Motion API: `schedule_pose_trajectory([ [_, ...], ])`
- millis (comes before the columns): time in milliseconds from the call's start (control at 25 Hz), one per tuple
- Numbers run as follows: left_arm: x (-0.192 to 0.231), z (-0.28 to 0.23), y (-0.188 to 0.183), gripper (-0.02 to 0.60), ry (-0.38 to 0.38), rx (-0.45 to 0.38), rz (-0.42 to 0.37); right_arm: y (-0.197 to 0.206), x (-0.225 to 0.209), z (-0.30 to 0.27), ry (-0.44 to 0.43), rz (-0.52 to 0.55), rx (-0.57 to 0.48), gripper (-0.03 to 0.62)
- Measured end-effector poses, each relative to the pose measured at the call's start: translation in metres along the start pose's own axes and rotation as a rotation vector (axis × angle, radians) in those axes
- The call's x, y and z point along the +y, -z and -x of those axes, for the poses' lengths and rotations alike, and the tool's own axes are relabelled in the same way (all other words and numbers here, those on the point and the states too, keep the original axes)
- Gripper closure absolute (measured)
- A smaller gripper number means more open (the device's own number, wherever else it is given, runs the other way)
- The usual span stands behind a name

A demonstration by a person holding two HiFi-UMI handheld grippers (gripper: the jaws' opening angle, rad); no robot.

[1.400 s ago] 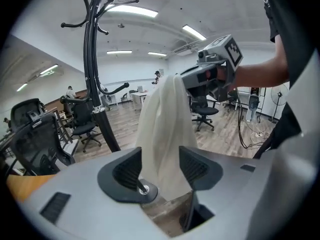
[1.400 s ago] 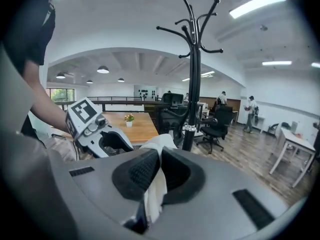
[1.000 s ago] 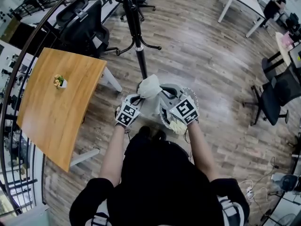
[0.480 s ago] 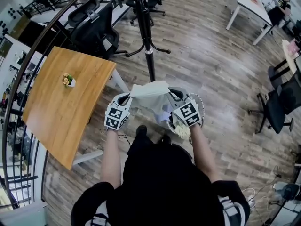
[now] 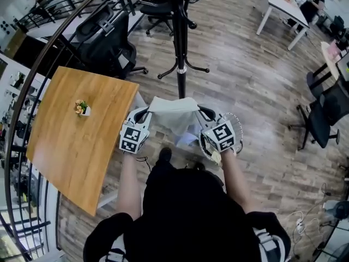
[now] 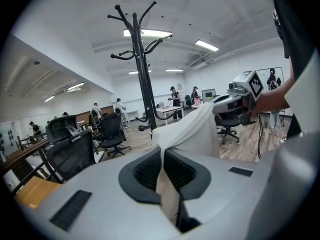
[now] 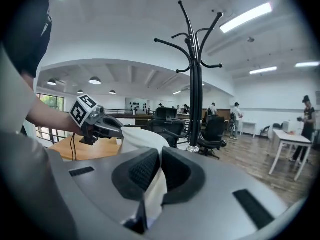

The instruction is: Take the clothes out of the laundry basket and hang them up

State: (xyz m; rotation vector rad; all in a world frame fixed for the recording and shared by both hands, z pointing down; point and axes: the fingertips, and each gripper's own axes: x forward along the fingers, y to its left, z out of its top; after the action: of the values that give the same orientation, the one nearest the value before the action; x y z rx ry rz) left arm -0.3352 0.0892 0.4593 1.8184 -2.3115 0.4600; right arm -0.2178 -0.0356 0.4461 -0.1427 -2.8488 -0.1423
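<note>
Garment (image 5: 173,111), white, is off the floor and spread between both grippers in front of the person's waist. Left gripper (image 5: 145,113) is clamped on one end and right gripper (image 5: 203,112) on the other. In each gripper view the cloth runs straight through closed jaws, pads pinching it, nothing else in them. Long axis of the cloth runs side to side across the person, top edge fairly straight, the rest sagging below. Key relation: coat stand (image 5: 180,48) is dead ahead, its pole just beyond the middle of the garment, so neither hand is clearly nearer. Hooks sit well above the cloth in both gripper views, so my read is the next move goes up and forward. Hard to see: the stand's top is cut off at the head view's edge. Laundry basket (image 5: 235,125) shows only a sliver of mesh rim beside the right gripper, so can't tell what's left in it. Pale scrap (image 5: 216,157) under that gripper may be another item, unclear. Can't tell the garment type either. Wooden bench (image 5: 65,146) sits off to the left, not involved.
</note>
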Motion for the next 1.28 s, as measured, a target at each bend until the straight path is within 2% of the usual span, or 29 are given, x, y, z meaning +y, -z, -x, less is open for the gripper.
schedule_pose_trajectory([
  [160, 0.042, -0.003, -0.004, 0.550, 0.043, -0.021, -0.026, -0.018, 0.004, -0.029, 0.059, -0.022, -0.019, 0.576],
  [440, 0.102, -0.023, -0.037, 0.550, 0.101, -0.118, -0.053, -0.062, -0.005, -0.063, 0.162, -0.006, -0.075, 0.576],
  [600, 0.128, -0.040, -0.069, 0.549, 0.150, -0.190, -0.043, -0.092, -0.021, -0.075, 0.216, -0.014, -0.112, 0.576],
  [800, 0.151, -0.067, -0.113, 0.550, 0.210, -0.257, -0.095, -0.116, -0.048, -0.085, 0.284, 0.002, -0.148, 0.576],
  [1000, 0.156, -0.092, -0.153, 0.549, 0.259, -0.324, -0.145, -0.136, -0.074, -0.079, 0.365, 0.018, -0.190, 0.576],
  [1120, 0.158, -0.115, -0.150, 0.549, 0.280, -0.309, -0.150, -0.124, -0.087, -0.087, 0.407, 0.003, -0.150, 0.576],
  [1280, 0.156, -0.154, -0.112, 0.549, 0.324, -0.211, -0.117, -0.087, -0.089, -0.104, 0.434, -0.017, -0.029, 0.576],
])
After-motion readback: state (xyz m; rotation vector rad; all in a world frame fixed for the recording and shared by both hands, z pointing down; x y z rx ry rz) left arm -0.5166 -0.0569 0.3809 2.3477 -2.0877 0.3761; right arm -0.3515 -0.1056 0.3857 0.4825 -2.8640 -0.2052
